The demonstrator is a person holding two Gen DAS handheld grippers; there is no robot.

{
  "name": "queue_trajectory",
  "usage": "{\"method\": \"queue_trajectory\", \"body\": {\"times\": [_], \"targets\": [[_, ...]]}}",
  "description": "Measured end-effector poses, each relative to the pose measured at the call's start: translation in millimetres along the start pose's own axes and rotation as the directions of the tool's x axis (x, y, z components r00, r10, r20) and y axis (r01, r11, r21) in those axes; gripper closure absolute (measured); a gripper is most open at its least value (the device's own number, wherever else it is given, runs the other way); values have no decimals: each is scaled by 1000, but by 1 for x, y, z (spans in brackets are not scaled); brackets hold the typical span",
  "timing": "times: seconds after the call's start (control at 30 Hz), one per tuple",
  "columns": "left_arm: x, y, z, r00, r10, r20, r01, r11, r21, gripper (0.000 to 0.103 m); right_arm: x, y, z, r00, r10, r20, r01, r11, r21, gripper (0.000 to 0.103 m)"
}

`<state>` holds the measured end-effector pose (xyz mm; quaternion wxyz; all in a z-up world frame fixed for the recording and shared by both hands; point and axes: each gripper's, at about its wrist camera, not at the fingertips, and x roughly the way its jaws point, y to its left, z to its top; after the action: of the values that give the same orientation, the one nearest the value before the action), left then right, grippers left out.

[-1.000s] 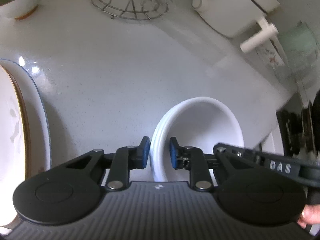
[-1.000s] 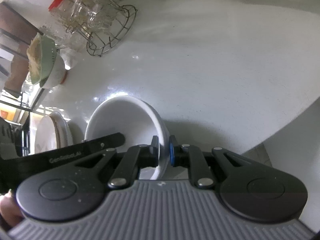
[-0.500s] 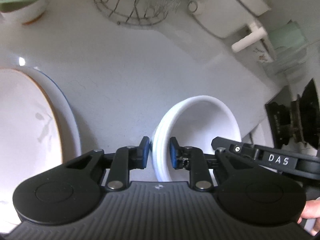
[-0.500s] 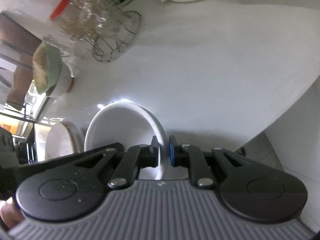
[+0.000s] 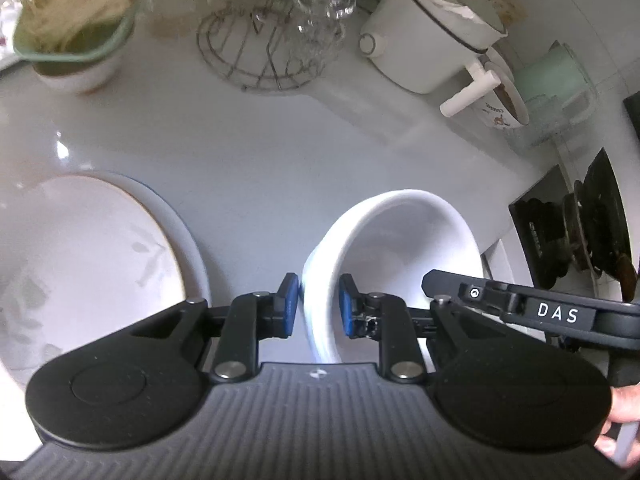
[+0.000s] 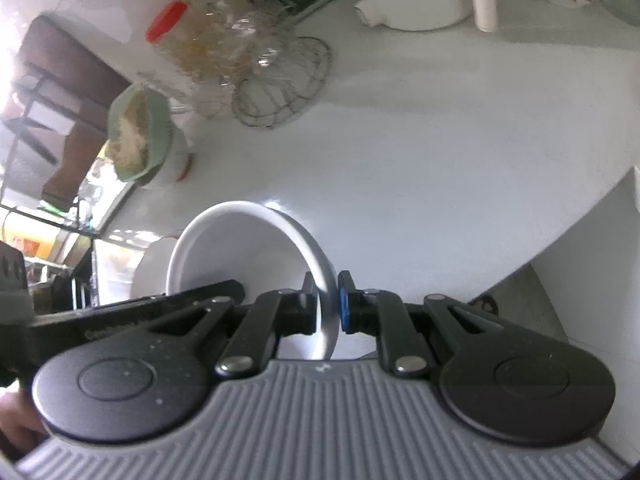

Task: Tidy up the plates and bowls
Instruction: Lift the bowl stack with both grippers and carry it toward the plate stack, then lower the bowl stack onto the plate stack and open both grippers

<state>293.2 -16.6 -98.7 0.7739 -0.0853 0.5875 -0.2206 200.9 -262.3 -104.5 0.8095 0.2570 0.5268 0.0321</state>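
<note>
I have the white bowl (image 5: 400, 248) clamped at opposite rims by my left gripper (image 5: 319, 306) and right gripper (image 6: 325, 306), held above the counter (image 5: 256, 148); next I judge it goes onto the plates (image 5: 80, 256).

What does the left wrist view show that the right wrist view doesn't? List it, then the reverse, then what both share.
Only the left wrist view: the large plates at left, the stove burner, and the left gripper shut on the stacked bowl rims. Only the right wrist view: a red-lidded jar and the right gripper clamping the opposite rim. Both: the white bowls, wire rack, green-lidded container, white counter.
</note>
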Motion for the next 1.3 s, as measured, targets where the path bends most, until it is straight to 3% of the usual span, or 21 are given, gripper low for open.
{"method": "queue_trajectory", "body": {"times": [0.17, 0.4, 0.73, 1.0, 1.13, 1.3], "targets": [[-27, 16, 1, 999, -6, 43, 7, 999, -36, 78, -6, 26, 1, 1000, 7, 0, -7, 998, -67, 90], [-64, 46, 0, 993, -7, 121, 16, 997, -80, 77, 3, 52, 2, 998, 52, -35, -55, 996, -73, 89], [-90, 118, -19, 988, 35, 153, -5, 981, -195, 77, 38, 111, -7, 991, 83, -106, -99, 983, -152, 89], [-86, 162, -28, 986, 81, 148, -46, 973, -228, 77, 72, 145, -16, 987, 75, -145, -101, 978, -182, 89], [-73, 184, -33, 990, 67, 123, -32, 963, -267, 77, 94, 148, -17, 981, 74, -177, -103, 982, -159, 89], [-57, 191, -35, 992, 82, 98, -56, 968, -246, 77, 110, 154, -22, 982, 28, -188, -65, 979, -194, 89]]}}
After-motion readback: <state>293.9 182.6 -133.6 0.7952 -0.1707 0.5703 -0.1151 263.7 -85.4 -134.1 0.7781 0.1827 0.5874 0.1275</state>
